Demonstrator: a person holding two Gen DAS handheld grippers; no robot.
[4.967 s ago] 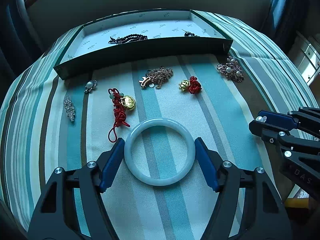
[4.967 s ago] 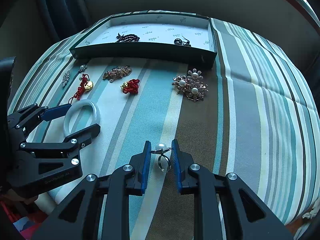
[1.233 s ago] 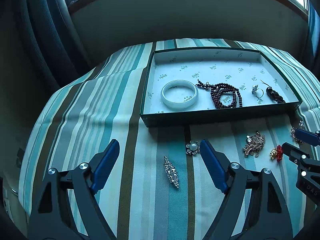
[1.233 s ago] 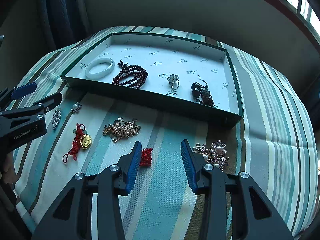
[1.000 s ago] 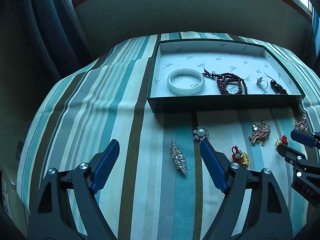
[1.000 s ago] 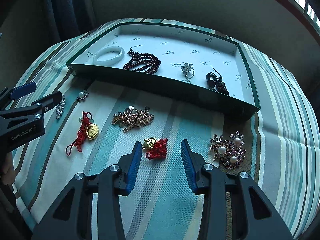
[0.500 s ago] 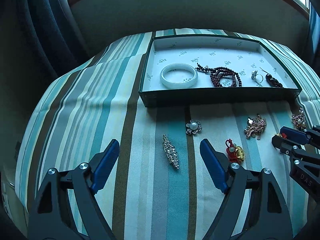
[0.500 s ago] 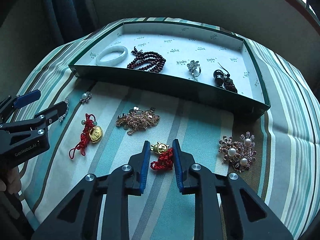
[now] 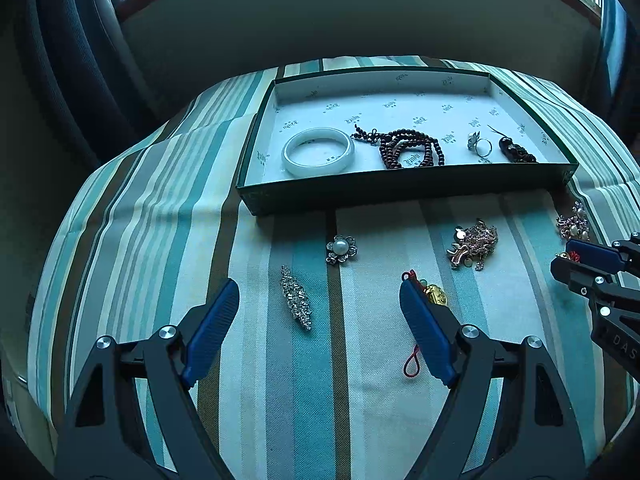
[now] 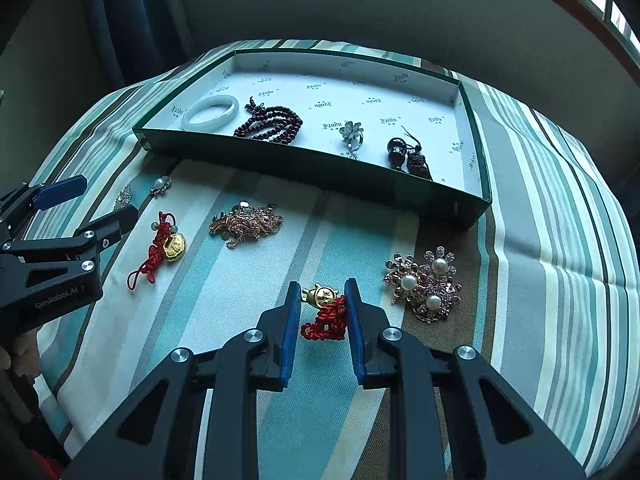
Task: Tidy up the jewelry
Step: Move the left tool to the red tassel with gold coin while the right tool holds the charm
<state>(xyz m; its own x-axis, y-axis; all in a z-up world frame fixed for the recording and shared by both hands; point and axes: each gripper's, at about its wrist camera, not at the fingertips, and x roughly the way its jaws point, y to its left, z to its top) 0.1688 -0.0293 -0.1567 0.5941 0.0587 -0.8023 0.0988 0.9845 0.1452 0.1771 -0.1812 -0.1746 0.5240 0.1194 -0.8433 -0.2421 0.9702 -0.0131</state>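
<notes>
Right wrist: jaws clamped on red-corded gold charm (image 10: 325,312), gold end pointing away.

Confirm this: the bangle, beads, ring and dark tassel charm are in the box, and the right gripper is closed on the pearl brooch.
Wrong on one point. The right gripper is closed on the red knot charm, not the pearl brooch, which lies untouched beside it, as the right wrist view shows. The bangle, beads, ring and dark tassel charm are in the box.
</notes>
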